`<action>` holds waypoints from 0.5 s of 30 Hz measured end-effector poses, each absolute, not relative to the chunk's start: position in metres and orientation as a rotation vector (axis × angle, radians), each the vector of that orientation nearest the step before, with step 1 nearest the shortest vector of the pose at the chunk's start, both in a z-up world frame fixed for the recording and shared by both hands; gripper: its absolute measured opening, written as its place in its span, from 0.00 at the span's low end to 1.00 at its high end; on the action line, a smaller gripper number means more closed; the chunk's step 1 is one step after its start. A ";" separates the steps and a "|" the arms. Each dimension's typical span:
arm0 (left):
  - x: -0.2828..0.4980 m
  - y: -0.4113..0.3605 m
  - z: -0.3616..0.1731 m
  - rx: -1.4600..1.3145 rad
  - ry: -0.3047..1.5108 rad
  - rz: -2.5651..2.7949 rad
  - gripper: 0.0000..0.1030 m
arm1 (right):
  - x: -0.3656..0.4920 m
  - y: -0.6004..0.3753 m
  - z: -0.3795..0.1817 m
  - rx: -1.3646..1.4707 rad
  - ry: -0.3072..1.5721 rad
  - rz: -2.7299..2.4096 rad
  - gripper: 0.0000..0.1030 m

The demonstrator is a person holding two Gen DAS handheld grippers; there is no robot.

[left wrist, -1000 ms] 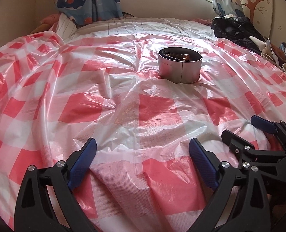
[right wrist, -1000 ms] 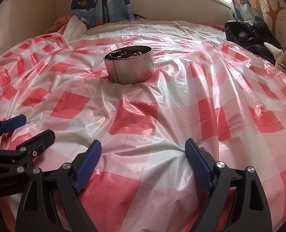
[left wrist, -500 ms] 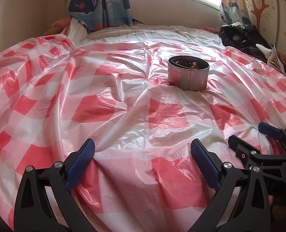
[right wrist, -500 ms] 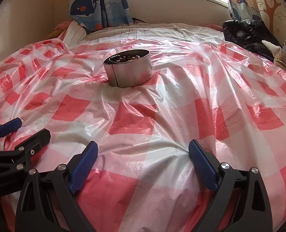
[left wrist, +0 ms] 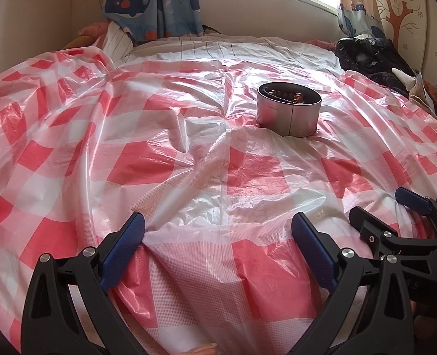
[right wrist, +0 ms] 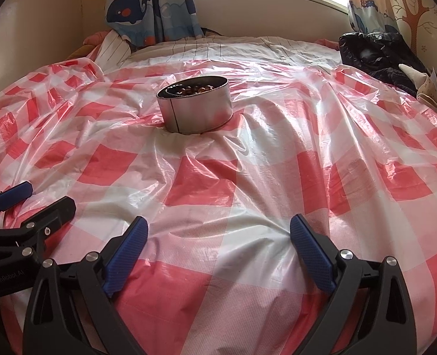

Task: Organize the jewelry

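Both grippers [left wrist: 218, 235] [right wrist: 219, 235] spread, empty; I'd pinch the stiff, slick tin's [right wrist: 195, 105] rim, upper-centre, beads [right wrist: 193, 89] loose inside.

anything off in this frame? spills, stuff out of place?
Nothing spilled. The round metal tin stands upright on the wrinkled checkered sheet, beads inside, none loose on the sheet. Both the left gripper and right gripper are open and empty.

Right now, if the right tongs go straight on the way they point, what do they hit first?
Probably the checked plastic sheet just ahead of the right tongs, which point downward, well short of the metal tin. Depth is unclear.
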State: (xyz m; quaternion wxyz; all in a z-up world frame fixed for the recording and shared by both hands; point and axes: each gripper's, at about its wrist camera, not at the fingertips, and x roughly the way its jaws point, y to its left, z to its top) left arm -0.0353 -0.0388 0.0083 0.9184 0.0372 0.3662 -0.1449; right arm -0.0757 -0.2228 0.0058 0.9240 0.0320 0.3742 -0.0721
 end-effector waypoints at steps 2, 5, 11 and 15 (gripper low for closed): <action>-0.035 -0.039 0.008 0.076 0.754 -0.298 0.93 | -0.076 -0.223 0.006 0.064 0.766 -0.152 0.90; -0.035 -0.039 0.008 0.076 0.754 -0.298 0.93 | -0.076 -0.223 0.006 0.063 0.765 -0.154 0.90; -0.035 -0.039 0.008 0.076 0.754 -0.299 0.93 | -0.076 -0.223 0.006 0.061 0.764 -0.155 0.90; -0.035 -0.039 0.008 0.076 0.754 -0.298 0.93 | -0.076 -0.223 0.006 0.061 0.764 -0.156 0.90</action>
